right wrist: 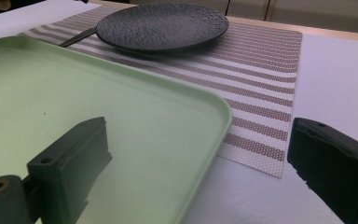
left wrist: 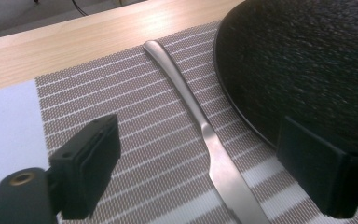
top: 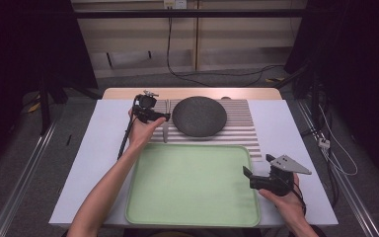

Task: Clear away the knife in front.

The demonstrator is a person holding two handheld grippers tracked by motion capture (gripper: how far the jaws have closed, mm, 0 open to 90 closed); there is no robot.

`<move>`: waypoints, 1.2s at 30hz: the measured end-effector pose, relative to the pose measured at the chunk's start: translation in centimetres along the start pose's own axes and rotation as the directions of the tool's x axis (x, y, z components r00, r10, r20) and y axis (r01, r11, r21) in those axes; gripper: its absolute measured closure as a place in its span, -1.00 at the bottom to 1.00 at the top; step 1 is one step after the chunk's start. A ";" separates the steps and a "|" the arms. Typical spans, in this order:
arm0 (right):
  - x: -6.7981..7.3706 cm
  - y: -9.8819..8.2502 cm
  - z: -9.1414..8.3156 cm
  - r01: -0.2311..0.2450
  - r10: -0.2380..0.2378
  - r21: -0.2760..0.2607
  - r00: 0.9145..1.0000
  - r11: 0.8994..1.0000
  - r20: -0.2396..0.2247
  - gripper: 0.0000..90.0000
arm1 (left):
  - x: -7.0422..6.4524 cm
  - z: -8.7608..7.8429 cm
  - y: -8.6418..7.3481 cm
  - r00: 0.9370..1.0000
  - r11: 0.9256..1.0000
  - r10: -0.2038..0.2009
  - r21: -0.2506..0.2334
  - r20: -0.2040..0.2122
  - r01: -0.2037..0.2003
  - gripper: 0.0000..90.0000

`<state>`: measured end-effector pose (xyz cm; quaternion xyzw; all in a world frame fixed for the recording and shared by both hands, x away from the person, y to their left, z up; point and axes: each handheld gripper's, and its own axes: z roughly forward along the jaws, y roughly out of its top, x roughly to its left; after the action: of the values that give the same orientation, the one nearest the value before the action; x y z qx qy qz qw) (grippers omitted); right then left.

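Person: forearms bare, no sleeves showing. Left gripper: black body, silver fitting on top, black cable trailing; blocky black jaws, a brass-ringed hole at one jaw's base. Right gripper: black, grey three-cornered plate with small dark holes.

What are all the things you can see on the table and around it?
plate: 1, black, bumpy, on the mat at the far middle of the table
fork: 1, silver, on the mat just left of the plate, between the left gripper's open jaws
mat: 1, brown and white stripes, under the plate and fork
tray: 1, light green, empty, near edge of the table
table: 1, white top with a wooden far edge
cables: a few, dark, on the floor behind
left gripper: 1, black, open, over the fork
right gripper: 1, black, open, at the tray's right edge
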<state>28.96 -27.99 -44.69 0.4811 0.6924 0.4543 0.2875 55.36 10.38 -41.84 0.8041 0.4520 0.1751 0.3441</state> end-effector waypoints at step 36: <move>0.2 0.0 -0.1 0.015 -0.015 0.009 1.000 1.000 -0.005 -0.86 | 0.3 6.6 2.4 0.999 0.988 -0.049 0.145 -0.022 0.051 0.46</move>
<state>28.78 -27.82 -44.60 0.4761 0.6989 0.4500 0.2871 60.87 7.16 -44.76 0.8139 0.4868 0.1404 0.2845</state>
